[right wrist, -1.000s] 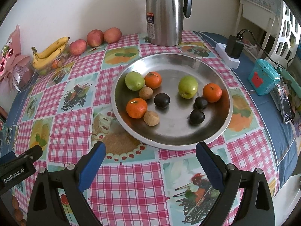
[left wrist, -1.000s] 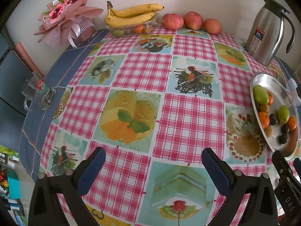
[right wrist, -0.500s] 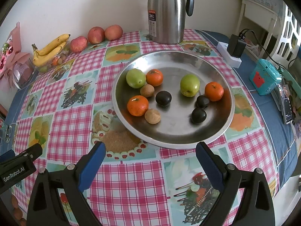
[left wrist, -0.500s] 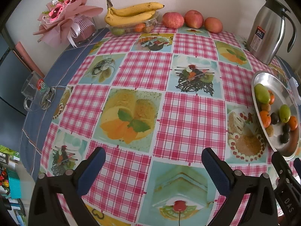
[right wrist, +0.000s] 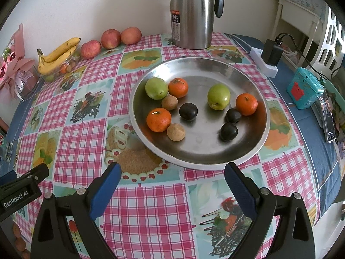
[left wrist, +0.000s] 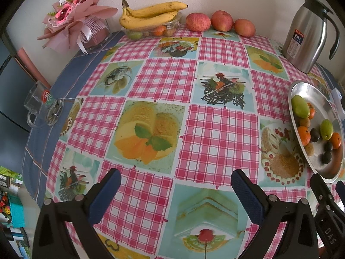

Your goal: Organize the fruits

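— ten fruits on the steel plate (right wrist: 248,79), all loose: two green ones, three oranges, three dark plums, two small brown ones.

— which way do they point?

— most are round, no real long axis. the right green fruit (right wrist: 218,96) tips its stem end toward the near rim; the front orange (right wrist: 158,119) has its stem up.

— and the tools?

— both spread wide, holding nothing. the right tool (right wrist: 172,191) hovers just short of the plate's near rim; the left tool (left wrist: 174,196) hangs over bare checked tabletop (left wrist: 217,129), plate well off to its right.

— anything in the way?

— a steel kettle (right wrist: 192,15) behind the plate. bananas (left wrist: 151,14) and three apples (left wrist: 221,21) line the back wall, beside a bouquet (left wrist: 71,19).
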A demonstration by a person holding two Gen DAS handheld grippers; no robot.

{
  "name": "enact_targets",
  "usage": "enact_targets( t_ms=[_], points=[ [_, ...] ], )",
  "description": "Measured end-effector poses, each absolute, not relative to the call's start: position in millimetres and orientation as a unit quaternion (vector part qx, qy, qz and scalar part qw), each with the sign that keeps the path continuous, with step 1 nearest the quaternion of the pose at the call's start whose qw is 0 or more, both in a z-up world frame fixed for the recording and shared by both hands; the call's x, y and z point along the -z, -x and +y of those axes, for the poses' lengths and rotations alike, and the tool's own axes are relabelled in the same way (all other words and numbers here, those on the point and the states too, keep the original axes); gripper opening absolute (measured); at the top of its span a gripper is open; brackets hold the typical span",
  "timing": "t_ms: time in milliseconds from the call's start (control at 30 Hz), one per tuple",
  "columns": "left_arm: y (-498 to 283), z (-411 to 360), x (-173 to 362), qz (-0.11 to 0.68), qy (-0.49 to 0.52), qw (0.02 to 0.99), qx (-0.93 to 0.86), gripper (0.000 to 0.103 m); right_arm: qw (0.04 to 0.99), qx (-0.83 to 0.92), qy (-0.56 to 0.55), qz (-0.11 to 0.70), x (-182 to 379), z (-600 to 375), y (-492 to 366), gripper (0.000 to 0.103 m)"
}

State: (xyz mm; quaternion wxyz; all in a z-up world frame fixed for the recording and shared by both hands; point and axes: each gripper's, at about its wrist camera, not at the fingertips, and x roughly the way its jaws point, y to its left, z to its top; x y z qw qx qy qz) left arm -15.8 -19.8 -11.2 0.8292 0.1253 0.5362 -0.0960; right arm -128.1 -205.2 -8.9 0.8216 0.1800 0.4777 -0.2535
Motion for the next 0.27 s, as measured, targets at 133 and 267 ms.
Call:
enact_targets(
  t_ms=[133, 267],
  points=[
    [19.2, -20.2, 5.3, 0.522, -0.127, 0.837, 0.104, 0.103, 0.822, 0.252, -0.181, 0.478, 10.3, -205.5, 128.5, 0.096],
    [17.5, -20.4, 5.6, 0.526, -0.127, 0.834, 0.107, 0.103, 0.822, 0.252, -0.180, 0.479, 10.1, -205.8, 128.7, 0.097]
  ],
)
